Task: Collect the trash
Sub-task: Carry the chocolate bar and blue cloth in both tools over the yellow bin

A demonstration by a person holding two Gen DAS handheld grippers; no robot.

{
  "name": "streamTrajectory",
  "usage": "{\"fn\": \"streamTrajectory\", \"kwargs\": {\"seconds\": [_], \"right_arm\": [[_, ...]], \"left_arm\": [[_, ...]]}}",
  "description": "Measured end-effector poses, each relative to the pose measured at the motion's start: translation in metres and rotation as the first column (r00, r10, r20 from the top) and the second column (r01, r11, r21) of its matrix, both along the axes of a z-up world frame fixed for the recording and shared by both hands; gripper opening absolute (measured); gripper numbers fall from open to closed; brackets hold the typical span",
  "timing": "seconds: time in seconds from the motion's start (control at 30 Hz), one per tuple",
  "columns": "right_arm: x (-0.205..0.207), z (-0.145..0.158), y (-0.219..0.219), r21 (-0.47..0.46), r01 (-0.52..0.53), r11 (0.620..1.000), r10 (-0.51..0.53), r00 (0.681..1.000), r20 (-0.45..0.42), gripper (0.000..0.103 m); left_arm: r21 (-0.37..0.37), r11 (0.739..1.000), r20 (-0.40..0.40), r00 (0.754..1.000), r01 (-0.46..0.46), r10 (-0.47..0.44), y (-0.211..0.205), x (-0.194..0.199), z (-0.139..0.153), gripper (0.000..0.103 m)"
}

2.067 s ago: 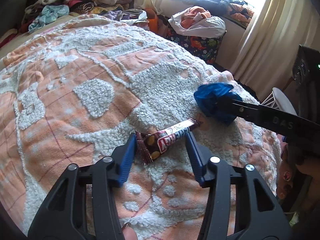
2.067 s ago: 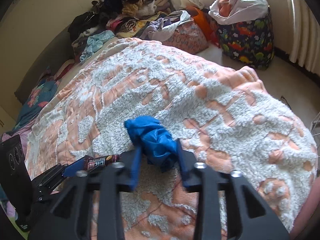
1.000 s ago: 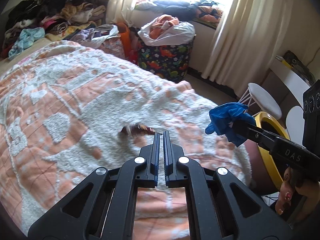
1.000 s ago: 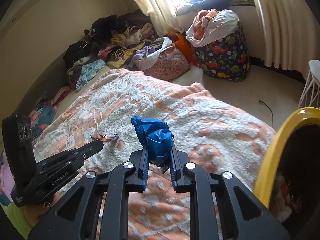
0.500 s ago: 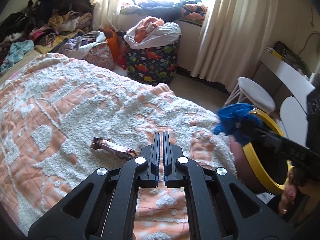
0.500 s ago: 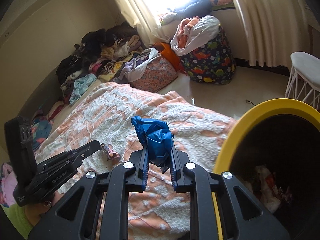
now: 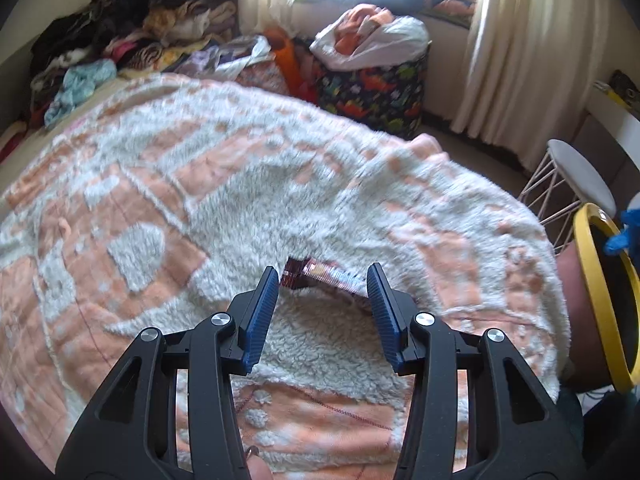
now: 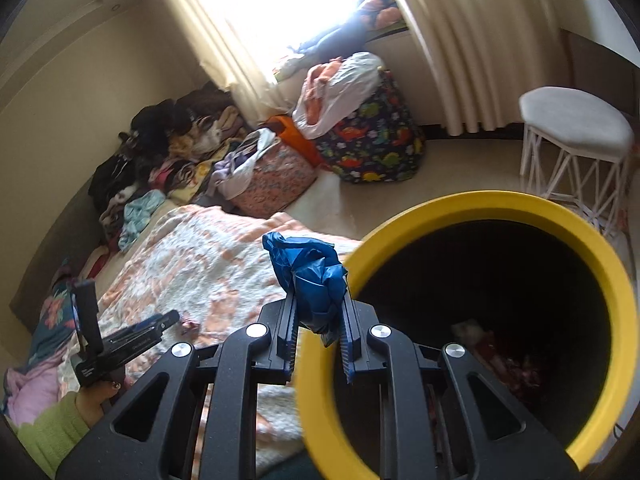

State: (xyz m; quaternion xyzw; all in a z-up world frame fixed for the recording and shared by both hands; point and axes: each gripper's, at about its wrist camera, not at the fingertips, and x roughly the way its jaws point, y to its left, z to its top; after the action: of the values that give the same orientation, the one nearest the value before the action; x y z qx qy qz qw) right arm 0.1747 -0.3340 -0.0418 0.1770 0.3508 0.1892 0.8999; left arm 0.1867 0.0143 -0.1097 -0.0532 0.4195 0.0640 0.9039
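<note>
A brown and red candy wrapper [image 7: 316, 274] lies on the orange and white fleece blanket [image 7: 200, 184]. My left gripper [image 7: 323, 270] hangs just above it, its jaws opening, with the wrapper in the gap and the blue pads clear of it. From the right wrist view the left gripper [image 8: 168, 318] and the wrapper [image 8: 188, 325] appear far left. My right gripper [image 8: 319, 300] is shut on a crumpled blue wad [image 8: 310, 276], held at the yellow rim [image 8: 480, 202] of a dark bin with trash inside. That bin [image 7: 596, 292] and the blue wad [image 7: 624, 236] sit at the left view's right edge.
A dinosaur-print bag [image 8: 372, 152] stuffed with laundry stands on the floor by the curtains [image 8: 460, 40]. A white stool [image 8: 576, 128] is behind the bin. Clothes [image 7: 120, 40] are piled along the bed's far side. A green sleeve [image 8: 48, 432] holds the left gripper.
My left gripper went from shut to open and dropped towards the wrapper. My right gripper carried the blue wad sideways off the bed to the bin's rim.
</note>
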Motion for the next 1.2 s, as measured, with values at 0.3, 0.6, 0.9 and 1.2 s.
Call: {"fn": "streamTrajectory", "kwargs": {"seconds": [0.3,0.6,0.9,1.2], "right_arm": [[-0.012,-0.008,-0.041,0.005,0.082,0.997,-0.082,0.997,-0.012,0.017],[-0.018,-0.009,-0.059,0.022,0.112,0.994,-0.111,0.994,-0.01,0.017],[-0.022,-0.01,-0.068,0.027,0.13,0.991,-0.13,0.991,-0.012,0.017],[-0.026,-0.018,-0.083,0.005,0.163,0.987,-0.162,0.985,-0.058,0.017]], "left_arm": [[-0.09,0.995,-0.044,0.998,-0.04,0.036,-0.012,0.016,-0.016,0.022],[-0.084,0.994,-0.006,0.997,0.071,-0.071,-0.058,0.019,0.002,0.008],[-0.126,0.968,0.073,0.975,0.217,-0.209,-0.119,0.023,0.038,0.008],[-0.125,0.926,0.128,0.932,0.356,-0.34,-0.184,0.028,0.061,0.008]]}}
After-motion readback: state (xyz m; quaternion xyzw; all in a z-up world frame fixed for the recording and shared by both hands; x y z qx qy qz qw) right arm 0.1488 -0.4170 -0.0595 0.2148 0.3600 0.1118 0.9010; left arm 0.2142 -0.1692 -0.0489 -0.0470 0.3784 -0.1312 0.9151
